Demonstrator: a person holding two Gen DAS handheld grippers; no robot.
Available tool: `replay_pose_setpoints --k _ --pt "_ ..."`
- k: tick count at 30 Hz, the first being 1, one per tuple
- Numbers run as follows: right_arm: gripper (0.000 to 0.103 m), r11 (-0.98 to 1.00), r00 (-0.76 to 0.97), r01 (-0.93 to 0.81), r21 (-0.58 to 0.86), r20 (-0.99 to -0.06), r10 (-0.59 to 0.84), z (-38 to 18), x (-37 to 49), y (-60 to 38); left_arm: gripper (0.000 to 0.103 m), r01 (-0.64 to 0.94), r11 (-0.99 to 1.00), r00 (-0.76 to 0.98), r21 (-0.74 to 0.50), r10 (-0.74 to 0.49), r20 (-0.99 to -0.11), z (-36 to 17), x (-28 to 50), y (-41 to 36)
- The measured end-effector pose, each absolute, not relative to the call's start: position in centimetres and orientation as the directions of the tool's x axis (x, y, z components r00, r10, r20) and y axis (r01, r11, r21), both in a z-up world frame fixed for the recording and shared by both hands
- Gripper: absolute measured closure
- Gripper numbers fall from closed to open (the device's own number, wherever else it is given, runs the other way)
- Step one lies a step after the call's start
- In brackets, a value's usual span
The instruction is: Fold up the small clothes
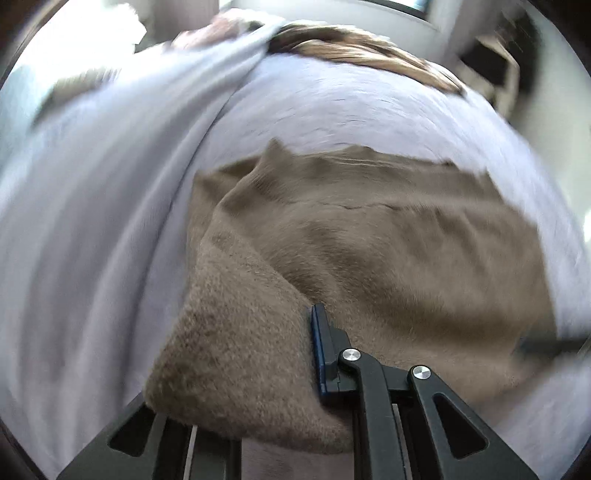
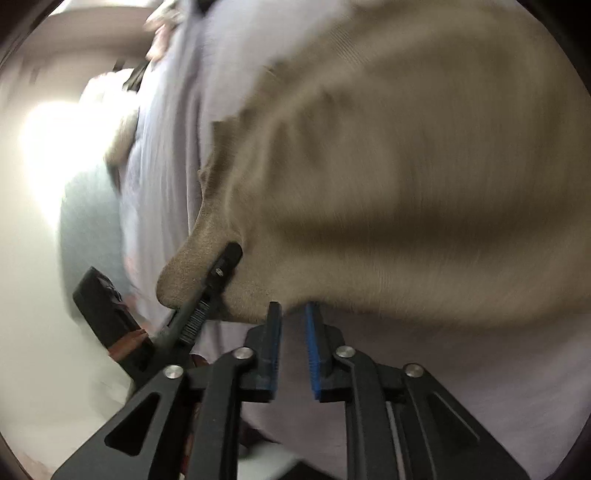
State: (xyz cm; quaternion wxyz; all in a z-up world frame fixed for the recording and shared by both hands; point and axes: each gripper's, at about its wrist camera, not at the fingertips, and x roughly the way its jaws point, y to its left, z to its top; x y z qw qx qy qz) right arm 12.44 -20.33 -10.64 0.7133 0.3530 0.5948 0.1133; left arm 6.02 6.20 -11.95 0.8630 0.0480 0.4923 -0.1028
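A tan knit garment (image 1: 369,251) lies on a pale lavender sheet (image 1: 332,110). My left gripper (image 1: 295,350) is shut on a near corner of the garment; only its right finger (image 1: 325,354) shows, the cloth hides the other. In the right wrist view the same garment (image 2: 406,166) fills the upper right, blurred by motion. My right gripper (image 2: 293,332) is open and empty, its blue-padded fingers (image 2: 314,350) just below the garment's edge. The left gripper's finger (image 2: 221,273) shows there too, pinching the garment's corner.
A brown patterned cloth (image 1: 369,48) lies at the far edge of the sheet. More crumpled clothes (image 1: 218,29) lie at the back left. Bright light (image 2: 51,147) washes out the left of the right wrist view.
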Motion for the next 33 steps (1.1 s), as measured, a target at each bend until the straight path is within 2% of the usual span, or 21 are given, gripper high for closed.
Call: replay_pose_setpoints --k 1,2,6,10,15,25,26,27,28,29,33 --pt "0.029 0.759 0.249 0.207 0.617 -0.784 0.569 -9.2 13.5 -20.2 0.086 0.264 0.964 0.510 0.023 -0.120 -0.852 -11.9 5.7 5.7" --pt "0.000 0.787 0.220 0.158 0.596 -0.799 0.560 -7.9 15.1 -19.9 0.086 0.293 0.955 0.525 0.055 -0.112 -0.843 -11.8 5.3 5.3" --pt "0.000 0.818 0.110 0.023 0.575 -0.815 0.570 -5.4 21.6 -17.2 0.086 0.403 0.896 0.584 0.187 -0.095 -0.806 -11.4 4.0 3.8" --pt "0.000 0.844 -0.072 -0.062 0.533 -0.846 0.529 -6.8 27.5 -11.8 0.086 0.460 0.849 0.619 0.259 -0.098 -0.779 -10.9 3.1 3.2" --pt "0.000 0.897 -0.266 -0.192 0.399 -0.901 0.344 -11.4 32.0 -4.5 0.086 0.486 0.825 0.639 0.288 -0.111 -0.761 -10.5 2.2 2.8" --pt "0.000 0.859 -0.344 -0.483 0.171 -0.939 -0.006 -15.7 32.4 3.6 0.086 0.515 0.769 0.669 0.379 -0.084 -0.739 -11.4 2.0 1.8" --pt "0.008 0.860 -0.340 -0.488 0.148 -0.940 -0.031 -16.2 32.4 3.7 0.086 0.516 0.764 0.672 0.389 -0.079 -0.736 -11.4 2.0 1.6" --pt "0.019 0.864 -0.333 -0.488 0.126 -0.942 -0.051 -16.6 32.3 3.6 0.086 0.517 0.758 0.676 0.398 -0.076 -0.733 -11.2 1.9 1.5" --pt "0.063 0.867 -0.315 -0.488 0.099 -0.947 -0.069 -16.8 32.3 3.2 0.086 0.518 0.757 0.676 0.399 -0.076 -0.733 -11.1 1.9 1.4" --pt "0.082 0.873 -0.289 -0.483 0.067 -0.953 -0.087 -16.8 32.3 2.8 0.086 0.520 0.759 0.673 0.393 -0.081 -0.735 -11.0 1.9 1.4" --pt "0.087 0.896 -0.212 -0.407 0.176 -0.973 0.094 -13.6 32.2 -1.2 0.086 0.519 0.780 0.672 0.349 -0.120 -0.731 -8.9 1.8 0.7"
